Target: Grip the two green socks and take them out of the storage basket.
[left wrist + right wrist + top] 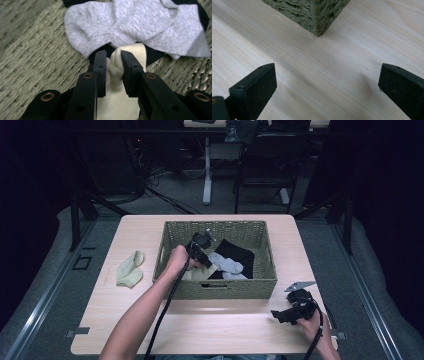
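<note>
The left tongs (113, 66) reach down into the rectangular olive-green woven basket (220, 287) that stands in the middle of the pale wooden desk (215, 325). Their two black jaws are pressed onto a bunched fold of a cream knitted sock (117, 100), pinching it between the pads; in the high view the left tongs (202, 255) sit over the near left part of the basket's inside, where the cream knitted sock (200, 274) lies against the near wall. Just beyond the pinched fold, a light grey sock (140, 25) lies crumpled, partly overlapping the cream one, and a black piece of cloth (235, 251) lies under and to the far right of it on the basket floor.

The right tongs (325, 85) hover low above the bare desk, jaws spread wide with nothing between them; the basket's near right corner stands just beyond them. In the high view the right tongs (282, 316) are at the near right of the desk, well apart from the left ones.

A folded pale green sock (130, 270) lies on the desk to the left of the basket, apart from it.
</note>
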